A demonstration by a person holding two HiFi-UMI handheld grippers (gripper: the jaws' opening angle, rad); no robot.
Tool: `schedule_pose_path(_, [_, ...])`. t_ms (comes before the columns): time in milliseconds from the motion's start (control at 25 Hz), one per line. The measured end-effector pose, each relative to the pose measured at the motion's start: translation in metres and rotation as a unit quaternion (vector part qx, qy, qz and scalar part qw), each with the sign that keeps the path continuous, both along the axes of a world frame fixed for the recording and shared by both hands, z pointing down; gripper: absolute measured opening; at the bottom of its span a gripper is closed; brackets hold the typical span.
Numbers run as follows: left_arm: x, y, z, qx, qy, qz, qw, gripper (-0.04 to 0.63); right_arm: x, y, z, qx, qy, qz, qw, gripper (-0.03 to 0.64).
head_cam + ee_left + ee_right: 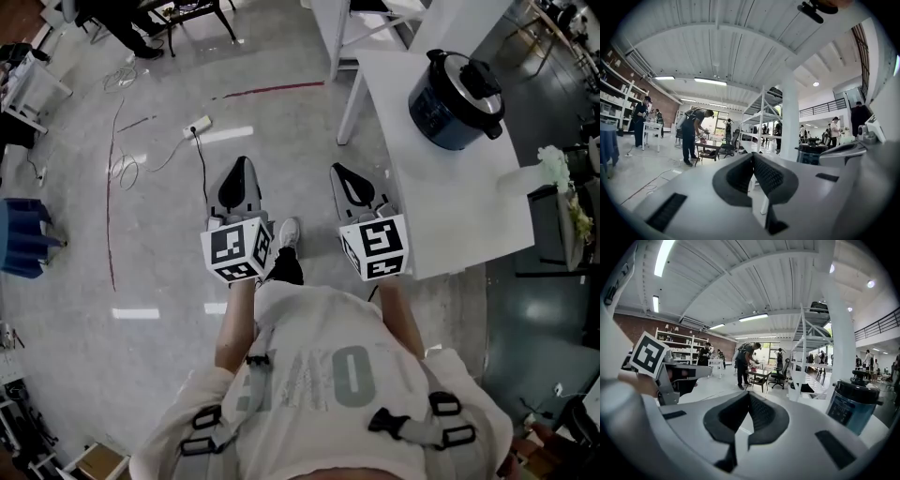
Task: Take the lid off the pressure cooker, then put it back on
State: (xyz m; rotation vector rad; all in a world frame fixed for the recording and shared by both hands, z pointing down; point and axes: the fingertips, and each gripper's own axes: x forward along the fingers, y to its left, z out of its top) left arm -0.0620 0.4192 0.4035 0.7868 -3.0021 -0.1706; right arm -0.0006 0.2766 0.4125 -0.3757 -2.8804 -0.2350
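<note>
Cream shirt with grey straps point(328, 375) is closest, at six o'clock in the head view. Just past it, the person holds out two tools with marker cubes.

The grey-and-white left gripper point(241, 173) sits near the middle, at about eleven o'clock from the shirt. Its two black fingers point(740, 176) are pressed tight together with nothing between them. The grey-and-white right gripper point(345, 178) is beside it, at about one o'clock. Its black fingers point(736, 416) are pressed together too, and it holds nothing.

A white shoe point(289, 232) shows between the two tools, on the shiny grey floor point(141, 244).

The flat white table point(412, 187) starts right beside the right gripper. Farther along it, at two o'clock in the head view, stands the round dark blue pressure cooker point(450, 122). Its black lid point(469, 80) is on top of it. Both grippers are well apart from the cooker.

Far off at eleven o'clock, a white plug strip point(199, 124) lies on the floor with thin wires.
</note>
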Motion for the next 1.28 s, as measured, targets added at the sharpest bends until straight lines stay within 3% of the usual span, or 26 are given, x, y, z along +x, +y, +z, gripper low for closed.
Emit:
schedule_pose_path(400, [-0.16,-0.016,-0.009,-0.01,-0.009,0.027,0.9996,0.017,-0.158,-0.015,-0.003,-0.013,0.008,0.025,1.0,0.009])
schedule_pose_path(600, [-0.219,-0.031,-0.004,-0.01,-0.002,0.039,0.9992,0.017,-0.215,-0.036,0.002,-0.04,0.001,0.063,0.997,0.009])
schedule_pose_path(720, [-0.237,-0.039,-0.002,-0.004,0.003,0.044,0.999,0.017,-0.235,-0.043,0.0,-0.057,-0.002,0.069,0.996,0.009])
schedule_pose_path(960, [-0.252,-0.06,0.012,-0.009,0.012,0.044,0.9989,0.018,-0.254,-0.058,0.007,-0.048,-0.003,0.053,0.997,0.009])
schedule_pose_path(1280, [-0.26,-0.079,-0.017,-0.001,0.0,0.035,0.9994,0.017,-0.261,-0.075,-0.014,-0.037,-0.009,0.054,0.998,0.009])
